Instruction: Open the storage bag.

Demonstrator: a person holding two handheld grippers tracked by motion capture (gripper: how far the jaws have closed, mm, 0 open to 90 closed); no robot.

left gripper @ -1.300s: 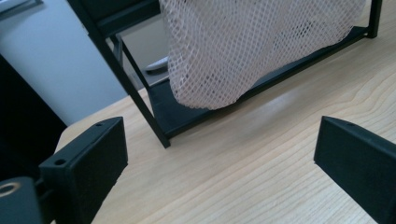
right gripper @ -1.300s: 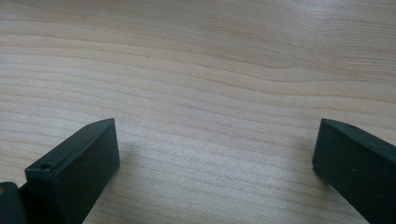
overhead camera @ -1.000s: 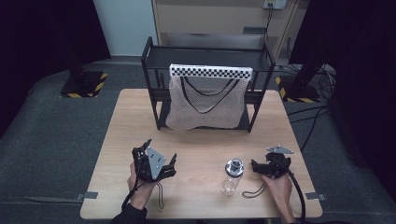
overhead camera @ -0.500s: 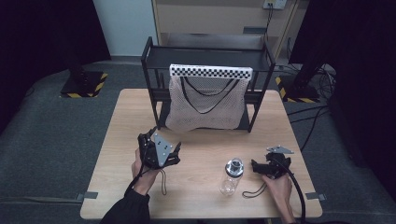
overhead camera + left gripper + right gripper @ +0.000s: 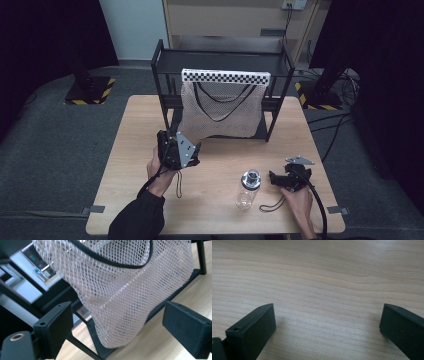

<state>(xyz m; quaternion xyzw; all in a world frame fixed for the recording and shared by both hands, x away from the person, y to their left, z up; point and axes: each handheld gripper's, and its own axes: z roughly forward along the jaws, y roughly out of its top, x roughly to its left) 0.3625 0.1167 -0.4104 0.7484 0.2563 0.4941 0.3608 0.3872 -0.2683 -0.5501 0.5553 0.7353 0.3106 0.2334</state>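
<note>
Left claw (image 5: pixel 192 150) sits over the counter (image 5: pixel 125 170) toward its left side, raised off the wood and aimed at the mesh bag (image 5: pixel 220 112), with its grey three-cornered plate (image 5: pixel 184 148) facing up. In the left gripper view its two black jaws stand wide apart with nothing between them but the bag's lower bulge farther off. The left hand (image 5: pixel 159 170) wraps the claw's body from below, the dark sleeve (image 5: pixel 137 217) coming in from the near edge.

The mesh bag is a pale, open-weave net with black cord handles, hanging from the front of a black metal rack (image 5: pixel 165 65) at the far middle of the counter under a black-and-white checkered strip (image 5: pixel 225 76); its bottom sags to the rack's lowest shelf.

Right of centre, near the front edge, a clear plastic bottle (image 5: pixel 248 189) stands upright.

Just beside it, apart from it, the right claw (image 5: pixel 274 178) lies low on the counter, pointing at the bottle. The right gripper view shows its jaws spread wide over bare wood, gripping nothing. The right hand (image 5: pixel 299 197) holds it from behind, cable (image 5: pixel 317 205) trailing back.
</note>
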